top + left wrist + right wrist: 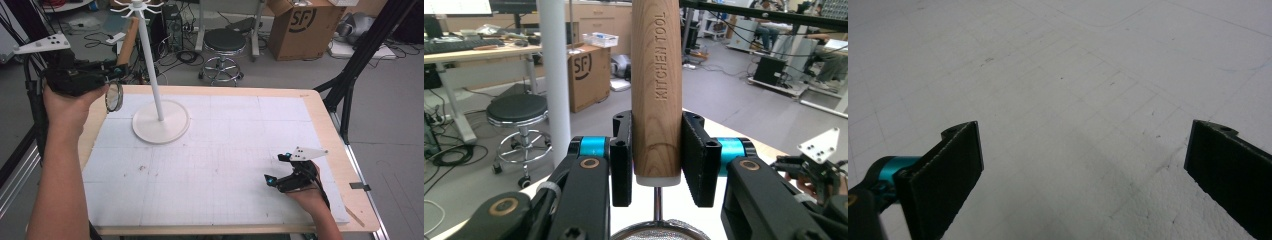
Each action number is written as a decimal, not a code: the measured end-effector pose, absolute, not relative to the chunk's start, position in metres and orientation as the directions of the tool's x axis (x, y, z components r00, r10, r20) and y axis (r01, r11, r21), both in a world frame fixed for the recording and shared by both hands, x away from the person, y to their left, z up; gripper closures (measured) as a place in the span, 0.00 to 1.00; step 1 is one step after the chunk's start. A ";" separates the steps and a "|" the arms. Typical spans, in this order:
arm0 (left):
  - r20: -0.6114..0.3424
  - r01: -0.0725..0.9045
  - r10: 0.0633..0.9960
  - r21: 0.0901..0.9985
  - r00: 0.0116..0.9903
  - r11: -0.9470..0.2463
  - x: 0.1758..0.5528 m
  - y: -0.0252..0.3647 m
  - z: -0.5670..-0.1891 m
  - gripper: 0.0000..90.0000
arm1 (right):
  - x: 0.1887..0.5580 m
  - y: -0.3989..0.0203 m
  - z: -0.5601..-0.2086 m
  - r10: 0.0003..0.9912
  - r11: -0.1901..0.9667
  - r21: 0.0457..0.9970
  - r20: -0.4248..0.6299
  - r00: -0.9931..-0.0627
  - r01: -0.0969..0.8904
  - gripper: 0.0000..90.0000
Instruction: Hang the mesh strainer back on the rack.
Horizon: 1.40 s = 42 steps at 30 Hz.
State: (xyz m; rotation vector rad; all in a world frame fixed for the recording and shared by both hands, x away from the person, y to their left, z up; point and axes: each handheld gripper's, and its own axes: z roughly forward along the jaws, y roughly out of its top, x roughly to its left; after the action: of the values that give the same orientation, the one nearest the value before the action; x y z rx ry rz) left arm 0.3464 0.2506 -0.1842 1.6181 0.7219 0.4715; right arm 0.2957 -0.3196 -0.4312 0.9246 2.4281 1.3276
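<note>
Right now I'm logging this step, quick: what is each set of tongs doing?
Left tongs: shut on the wooden-handled mesh strainer, held up by the white stand.
Right tongs: open, empty, over the white mat.

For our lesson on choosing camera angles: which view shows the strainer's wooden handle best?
The left gripper view: the wooden handle stands close and upright in the left claw, its lettering readable. The high view shows the handle small and slanted. The right gripper view shows the white mat.

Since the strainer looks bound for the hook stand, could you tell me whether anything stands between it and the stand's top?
Nothing visible does. The left gripper holds the wooden-handled mesh strainer in the air just left of the white hook stand; only open air lies between it and the pole. The hooked top is cut off by the frame's edge.
</note>
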 end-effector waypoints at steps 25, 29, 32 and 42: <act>-0.092 0.216 0.753 0.974 0.652 -0.068 0.368 0.263 -0.181 0.76 | 0.297 -0.320 -0.432 0.625 0.396 0.813 0.103 -0.774 0.428 0.01; -0.080 0.224 0.760 0.971 0.645 -0.088 0.373 0.257 -0.183 0.76 | 0.297 -0.321 -0.432 0.626 0.395 0.814 0.101 -0.773 0.426 0.01; -0.077 0.233 0.763 0.968 0.642 -0.099 0.377 0.252 -0.185 0.76 | 0.298 -0.321 -0.433 0.625 0.395 0.814 0.102 -0.774 0.426 0.01; -0.066 0.273 0.769 0.951 0.636 -0.144 0.398 0.232 -0.193 0.76 | 0.298 -0.322 -0.432 0.626 0.387 0.817 0.107 -0.772 0.427 0.01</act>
State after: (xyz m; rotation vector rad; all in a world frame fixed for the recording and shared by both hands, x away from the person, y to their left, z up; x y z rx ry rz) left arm 0.3978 0.2323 -0.1931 1.7103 0.8563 0.5389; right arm 0.2980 -0.3224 -0.4321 0.9375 2.4261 1.3293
